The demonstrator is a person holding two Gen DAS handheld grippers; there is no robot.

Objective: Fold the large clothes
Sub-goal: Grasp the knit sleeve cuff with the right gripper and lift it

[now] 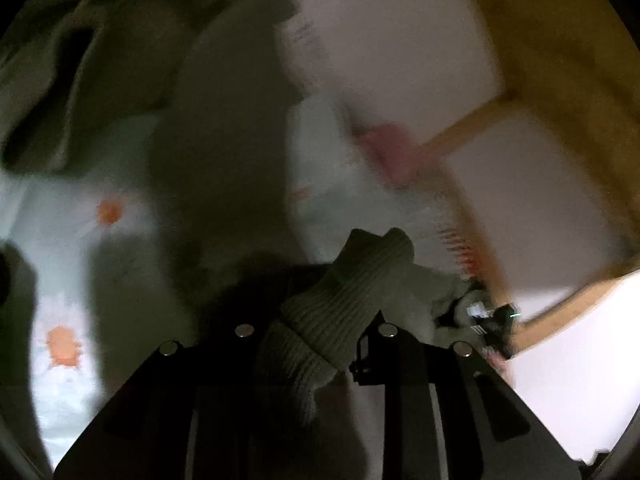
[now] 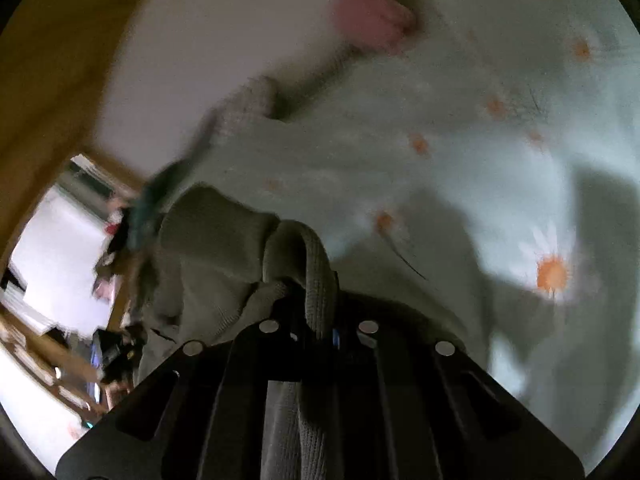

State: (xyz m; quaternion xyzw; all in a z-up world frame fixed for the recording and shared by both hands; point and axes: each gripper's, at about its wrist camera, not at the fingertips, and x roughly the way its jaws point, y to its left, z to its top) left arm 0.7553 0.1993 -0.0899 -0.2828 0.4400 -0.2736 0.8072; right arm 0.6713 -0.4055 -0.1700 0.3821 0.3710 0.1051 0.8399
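Item: grey-green knit sweater (image 1: 340, 300). We find a ribbed band of it bunched between the fingers of the left gripper (image 1: 320, 344), whose jaws clench on the knit. We see another part of the sweater (image 2: 224, 240) in the right wrist view, where a thick ribbed edge loops up through the right gripper (image 2: 318, 328); those jaws are pressed tight on it. We note more of the garment heaped at the upper left of the left wrist view.

Beneath it: a pale sheet (image 2: 480, 160) printed with white daisies with orange centres; the sweater lies on and just above it.

Beyond: a blurred pink object (image 2: 372, 24) at the sheet's far edge, nature unclear to us. A white wall (image 1: 400, 40) with wooden trim (image 1: 560, 60) stands behind.
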